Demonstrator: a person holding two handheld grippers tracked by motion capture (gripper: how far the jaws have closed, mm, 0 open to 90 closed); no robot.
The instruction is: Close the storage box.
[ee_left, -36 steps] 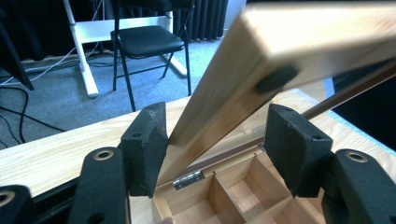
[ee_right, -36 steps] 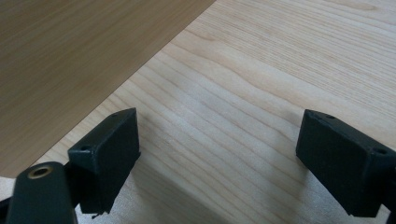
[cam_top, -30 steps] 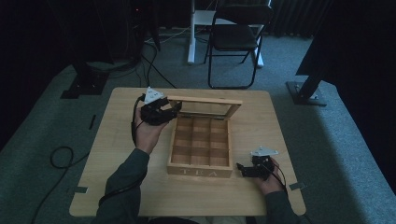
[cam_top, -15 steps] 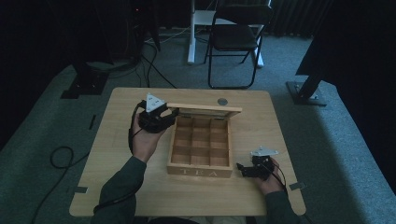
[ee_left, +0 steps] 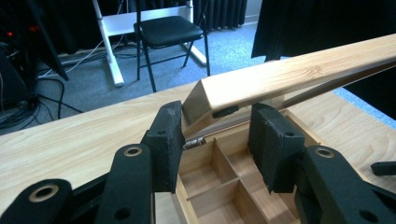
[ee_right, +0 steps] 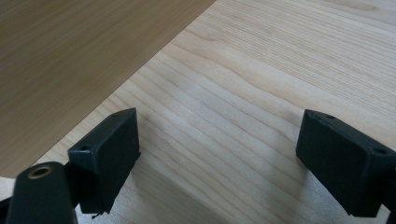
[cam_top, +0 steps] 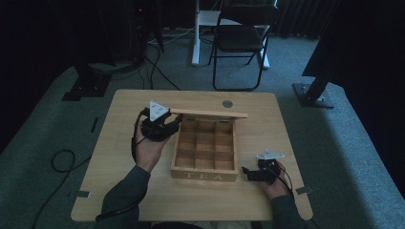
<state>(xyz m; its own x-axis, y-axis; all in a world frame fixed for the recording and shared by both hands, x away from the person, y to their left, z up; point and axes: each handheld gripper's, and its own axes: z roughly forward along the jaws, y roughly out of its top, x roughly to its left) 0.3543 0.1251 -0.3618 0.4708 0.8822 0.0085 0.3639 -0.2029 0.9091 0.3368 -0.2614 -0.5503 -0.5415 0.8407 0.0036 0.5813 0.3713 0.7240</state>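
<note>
High view first: a pale wooden table (cam_top: pixel 143 200) carries a light wooden tea box (cam_top: pixel 206 151) divided into nine square compartments, with "TEA" lettered on its front wall, sitting at the table's centre. Its flat wooden lid (cam_top: pixel 210 113) is swung up on the far side, toward 12 o'clock, and stands raised over the back edge. The left gripper (cam_top: pixel 165 128), black with a grey three-cornered plate, sits at 9 o'clock of the box, at the lid's left corner.

From the left gripper view, the jaws are spread with that lid corner (ee_left: pixel 280 77) between them; one jaw looks to touch the lid's end, the other stands apart, so nothing is pinched. Bare compartments (ee_left: pixel 224 186) lie below.

The right gripper (cam_top: pixel 253 172) rests on the table at 4 o'clock of the box, just beside its front corner. In the right gripper view its jaws are wide apart over bare tabletop (ee_right: pixel 261 93).

A black folding chair (cam_top: pixel 241 40) stands on the grey carpet beyond, at 12 o'clock.
</note>
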